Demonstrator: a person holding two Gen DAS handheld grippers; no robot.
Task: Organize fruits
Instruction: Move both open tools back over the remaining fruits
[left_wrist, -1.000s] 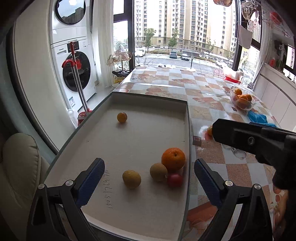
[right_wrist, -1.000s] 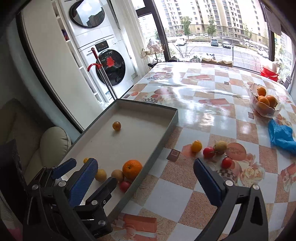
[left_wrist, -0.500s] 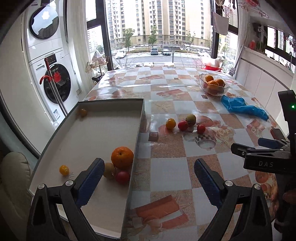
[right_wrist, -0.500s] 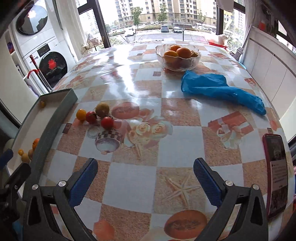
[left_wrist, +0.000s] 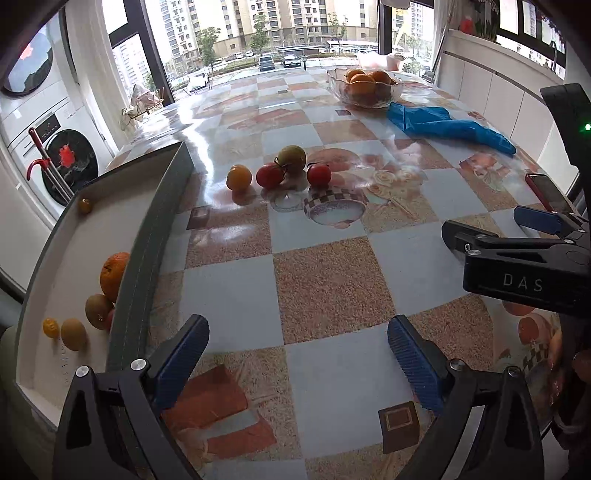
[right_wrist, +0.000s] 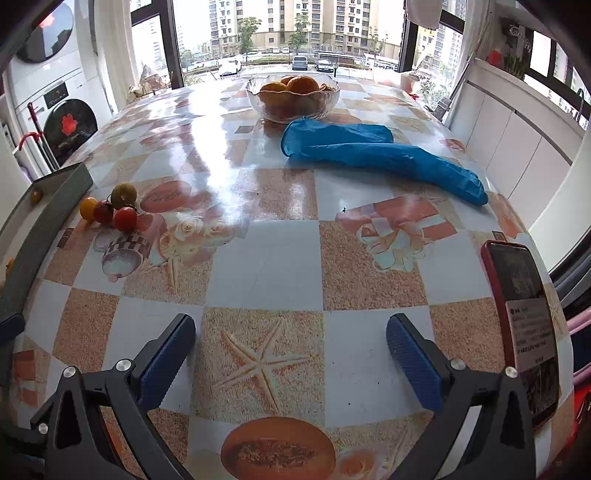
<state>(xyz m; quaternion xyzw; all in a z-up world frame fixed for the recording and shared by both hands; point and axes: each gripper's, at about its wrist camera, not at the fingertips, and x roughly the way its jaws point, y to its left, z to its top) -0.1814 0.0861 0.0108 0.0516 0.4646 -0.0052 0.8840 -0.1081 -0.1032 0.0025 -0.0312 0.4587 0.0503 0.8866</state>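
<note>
Through my left wrist camera, I am holding my left gripper spread wide and empty above the checkered patterned tablecloth. At the left edge, the shallow grey rectangular tray is carrying a large orange, a brown kiwi-like fruit, a tan oval fruit and two small yellow-orange fruits, one near them and one at the far corner. Just beyond the tray, out on the cloth, a yellow tomato, two red tomatoes and a greenish round fruit are sitting close together. My right gripper is showing at the right edge.

Through my right wrist camera, I am keeping my right gripper released as well, fingers far apart and holding nothing, over a starfish print. The same loose cluster of fruit is lying to my left beside the tray's wall. Farther off, a clear glass bowl of oranges is standing next to a crumpled blue plastic glove, and a red-cased phone is lying at my right.
</note>
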